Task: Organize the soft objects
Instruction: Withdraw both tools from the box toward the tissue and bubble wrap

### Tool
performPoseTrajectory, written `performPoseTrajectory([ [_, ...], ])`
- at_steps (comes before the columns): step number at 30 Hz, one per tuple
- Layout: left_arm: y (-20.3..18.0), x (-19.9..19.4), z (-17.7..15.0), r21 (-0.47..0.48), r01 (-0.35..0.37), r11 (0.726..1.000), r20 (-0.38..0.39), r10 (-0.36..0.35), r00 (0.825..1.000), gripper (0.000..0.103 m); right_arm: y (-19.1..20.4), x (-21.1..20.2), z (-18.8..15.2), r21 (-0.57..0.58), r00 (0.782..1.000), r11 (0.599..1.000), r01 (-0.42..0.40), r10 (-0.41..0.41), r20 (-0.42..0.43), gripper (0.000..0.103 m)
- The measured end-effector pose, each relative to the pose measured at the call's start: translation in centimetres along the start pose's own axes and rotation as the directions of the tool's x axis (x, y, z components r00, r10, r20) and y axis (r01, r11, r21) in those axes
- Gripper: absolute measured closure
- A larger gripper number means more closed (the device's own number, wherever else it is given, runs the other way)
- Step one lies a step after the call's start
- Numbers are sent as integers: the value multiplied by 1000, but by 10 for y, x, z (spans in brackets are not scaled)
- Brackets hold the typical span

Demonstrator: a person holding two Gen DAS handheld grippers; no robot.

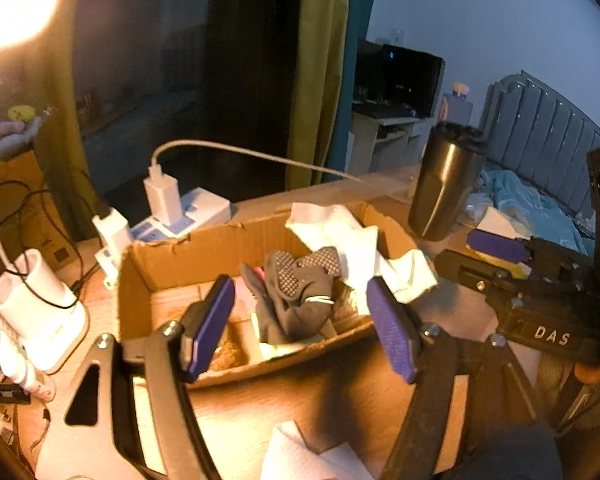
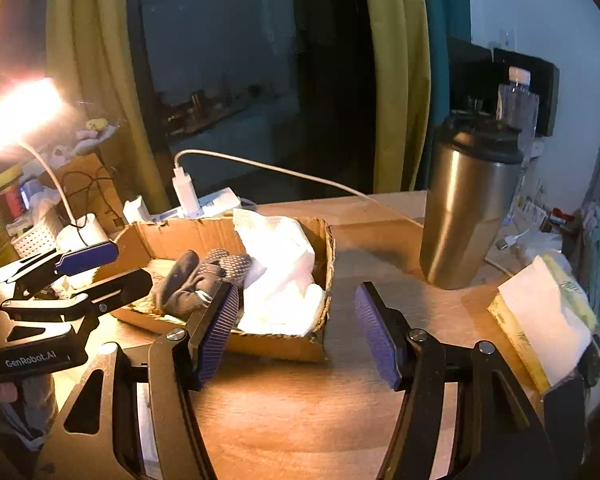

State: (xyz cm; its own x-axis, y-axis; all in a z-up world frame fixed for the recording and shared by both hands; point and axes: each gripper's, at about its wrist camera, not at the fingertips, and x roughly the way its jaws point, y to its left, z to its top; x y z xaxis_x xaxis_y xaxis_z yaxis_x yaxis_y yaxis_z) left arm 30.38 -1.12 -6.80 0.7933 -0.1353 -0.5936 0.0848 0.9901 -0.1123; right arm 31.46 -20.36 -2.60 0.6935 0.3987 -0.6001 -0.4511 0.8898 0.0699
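A shallow cardboard box sits on the wooden desk. It holds a dark grey glove with grip dots and crumpled white cloth. In the right wrist view the box holds the same glove and white cloth. My left gripper is open and empty, hovering just in front of the box. My right gripper is open and empty, at the box's right front corner. A white tissue lies on the desk below the left gripper.
A steel tumbler stands right of the box, with a plastic bottle behind it. A power strip with chargers and a white cable lie behind the box. White holders stand left. A yellow tissue pack lies right.
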Motion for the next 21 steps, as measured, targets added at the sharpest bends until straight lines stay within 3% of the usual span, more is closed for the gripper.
performPoseTrajectory([
  [14,9,-62,-9,-30,-10,999,88,13,996,28,35,-50,-5,-45,999,999,1,1,50,39],
  [21,15,-95,-21,-42,-43,998,166,49,985,28,55,-72,-16,-73,998,997,-11,15,58,39],
])
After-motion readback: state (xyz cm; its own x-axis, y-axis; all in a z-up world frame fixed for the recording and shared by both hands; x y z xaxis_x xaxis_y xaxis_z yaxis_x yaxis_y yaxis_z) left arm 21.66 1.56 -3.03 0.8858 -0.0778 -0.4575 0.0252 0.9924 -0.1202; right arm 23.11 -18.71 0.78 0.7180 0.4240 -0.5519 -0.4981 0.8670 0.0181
